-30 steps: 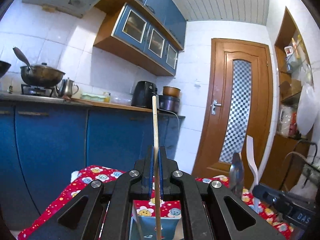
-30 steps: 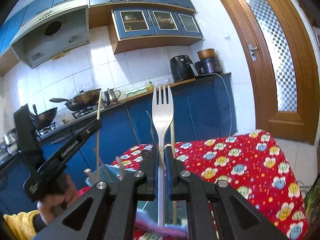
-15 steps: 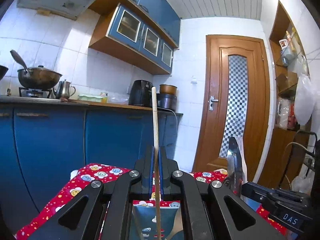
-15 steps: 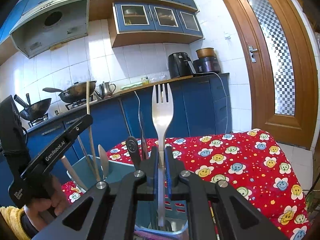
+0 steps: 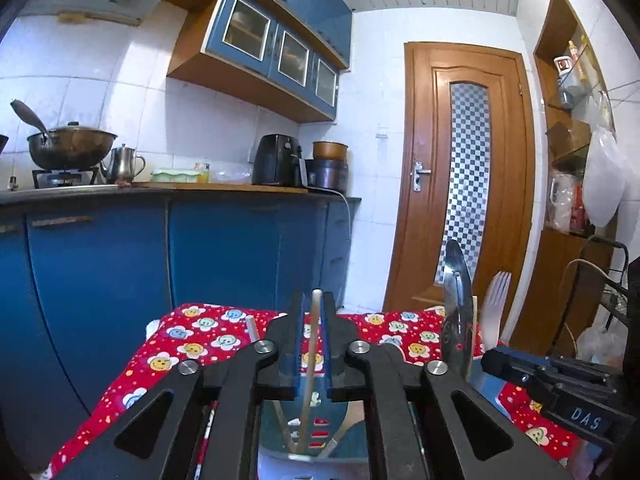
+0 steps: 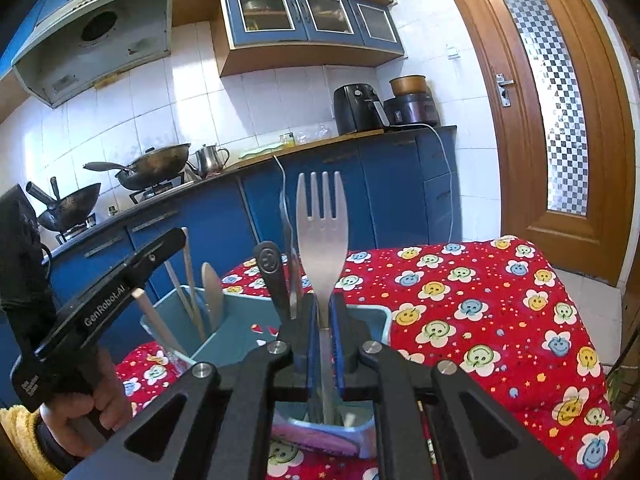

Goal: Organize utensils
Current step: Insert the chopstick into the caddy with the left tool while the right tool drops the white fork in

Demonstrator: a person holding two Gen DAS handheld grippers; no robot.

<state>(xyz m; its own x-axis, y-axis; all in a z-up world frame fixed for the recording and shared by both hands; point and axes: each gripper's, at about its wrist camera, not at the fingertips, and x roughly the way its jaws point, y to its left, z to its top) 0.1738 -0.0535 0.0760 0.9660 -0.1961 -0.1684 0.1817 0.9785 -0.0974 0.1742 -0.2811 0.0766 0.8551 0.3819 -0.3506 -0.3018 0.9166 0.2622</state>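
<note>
Two utensils are being released. Left wrist: left gripper [image 5: 311,346] jaws have just been opening, chopstick [image 5: 310,364] loose between them, tip down in blue holder [image 5: 352,428]. Right wrist: right gripper [image 6: 325,344] jaws have just been opening, fork [image 6: 321,236] between them, standing in the holder. Both are nearly stowed; withdrawal is left.

place: home kitchen | cabinets [image 5: 100,264]: blue, under a worktop; glass-fronted wall units [image 6: 312,16] above | stove: wok [image 6: 156,164] on a gas burner, kettle [image 5: 122,164] beside, extractor hood [image 6: 96,36] overhead | worktop: air fryer [image 6: 356,108], rice cooker [image 6: 412,104] | walls: white tile | exit: wooden door [image 5: 464,184] | table: red flowered cloth [image 6: 480,292]
</note>
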